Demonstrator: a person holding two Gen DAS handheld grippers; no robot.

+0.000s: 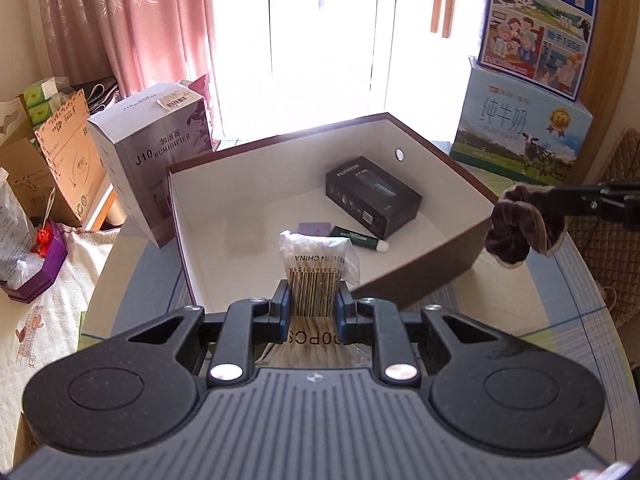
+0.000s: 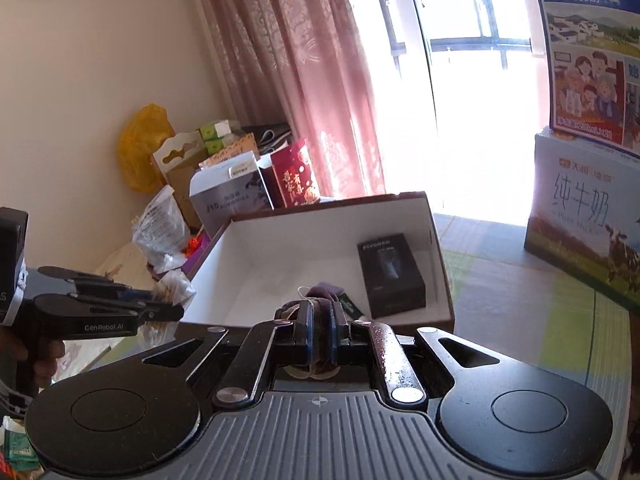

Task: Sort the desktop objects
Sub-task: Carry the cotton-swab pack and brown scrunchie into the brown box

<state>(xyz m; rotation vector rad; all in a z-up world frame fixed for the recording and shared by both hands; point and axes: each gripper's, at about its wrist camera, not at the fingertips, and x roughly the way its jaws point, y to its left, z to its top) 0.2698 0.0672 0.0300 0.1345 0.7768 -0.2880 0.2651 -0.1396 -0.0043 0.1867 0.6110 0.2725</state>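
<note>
Both my hands are full, and the box is waiting.

My left hand-held gripper point(image 1: 312, 306) squeezes the bag of cotton swabs point(image 1: 316, 268) by its middle, holding it up just over the near wall of the big box point(image 1: 420, 280) on the worktop point(image 1: 520, 304), so I think it can drop in. Inside already: a black box point(image 1: 372, 196), a green tube point(image 1: 358, 238), a purple card point(image 1: 314, 228). My right hand-held gripper point(image 2: 320, 324) pinches the dark scrunchie point(image 1: 520, 228) near the box's right wall.
</note>
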